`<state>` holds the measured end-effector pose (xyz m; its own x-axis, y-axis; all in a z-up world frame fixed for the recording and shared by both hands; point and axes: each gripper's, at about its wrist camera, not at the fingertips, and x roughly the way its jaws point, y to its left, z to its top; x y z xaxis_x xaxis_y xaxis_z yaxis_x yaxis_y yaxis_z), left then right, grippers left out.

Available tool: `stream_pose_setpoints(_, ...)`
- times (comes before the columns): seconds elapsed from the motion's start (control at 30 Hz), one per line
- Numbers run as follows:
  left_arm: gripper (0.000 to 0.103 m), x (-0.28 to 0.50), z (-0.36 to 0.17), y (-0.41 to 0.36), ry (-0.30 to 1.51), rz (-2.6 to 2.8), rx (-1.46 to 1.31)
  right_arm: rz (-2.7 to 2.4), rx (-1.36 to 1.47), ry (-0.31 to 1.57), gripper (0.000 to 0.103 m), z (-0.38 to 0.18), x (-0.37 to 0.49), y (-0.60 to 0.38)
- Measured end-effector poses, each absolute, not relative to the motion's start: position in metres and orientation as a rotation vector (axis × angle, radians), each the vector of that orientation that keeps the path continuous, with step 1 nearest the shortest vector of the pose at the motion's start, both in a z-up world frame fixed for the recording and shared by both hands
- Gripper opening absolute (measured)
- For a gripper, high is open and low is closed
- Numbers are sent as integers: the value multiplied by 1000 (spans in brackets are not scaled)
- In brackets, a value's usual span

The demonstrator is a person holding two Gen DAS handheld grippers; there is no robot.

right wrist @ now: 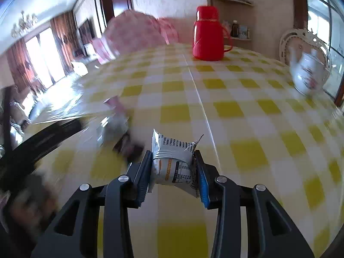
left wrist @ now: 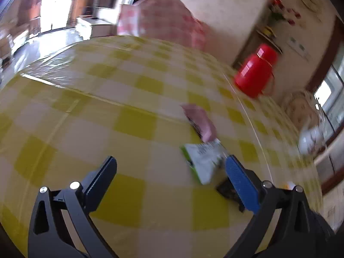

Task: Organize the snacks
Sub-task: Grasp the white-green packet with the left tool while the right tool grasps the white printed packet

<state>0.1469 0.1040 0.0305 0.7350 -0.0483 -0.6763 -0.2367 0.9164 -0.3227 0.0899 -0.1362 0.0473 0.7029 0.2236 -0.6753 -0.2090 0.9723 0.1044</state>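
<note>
My right gripper [right wrist: 172, 157] is shut on a white snack packet [right wrist: 172, 163] with orange and black print, held above the yellow checked table [right wrist: 236, 111]. My left gripper [left wrist: 172, 161] is open and empty above the table. Just beyond its right finger [left wrist: 240, 180] lie a green-and-white snack packet [left wrist: 202, 161], a pink packet [left wrist: 200, 120] and a dark packet [left wrist: 228, 189]. In the right wrist view the same pile is blurred at the left: a pink packet [right wrist: 116, 105], a pale packet [right wrist: 111, 129] and a dark packet [right wrist: 129, 148]. The left gripper's arm [right wrist: 38, 142] shows there as a dark blur.
A red thermos jug [right wrist: 207, 34] stands at the table's far side and also shows in the left wrist view [left wrist: 255, 73]. A white floral teapot [right wrist: 307, 75] sits at the right edge before a white chair back [right wrist: 288, 40]. A pink checked cover [right wrist: 133, 32] lies over a far chair.
</note>
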Motion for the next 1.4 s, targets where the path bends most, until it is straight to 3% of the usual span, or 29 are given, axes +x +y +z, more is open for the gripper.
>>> stream_pose_setpoints(0.2,101,146,31,68,756,78,-324,280,146,751,38,34,15,-169)
stream_pose_setpoints(0.47,101,201,19,47,858,223,-449,293,168,710,39,49,3,-173)
stream_pose_setpoints(0.67,100,232,7,20,930,269,-260,301,202,722,39,51,5,-179)
stream_pose_setpoints(0.7,83,229,6,18,928,273,-229,297,198,723,39,50,6,-179)
stream_pose_setpoints(0.73,57,225,8,19,911,276,-217,289,192,723,39,48,6,-179)
stream_pose_setpoints(0.83,48,210,17,27,884,193,-272,255,180,744,39,39,12,-180)
stream_pose_setpoints(1.4,48,83,52,58,744,114,-272,207,134,761,39,23,15,-175)
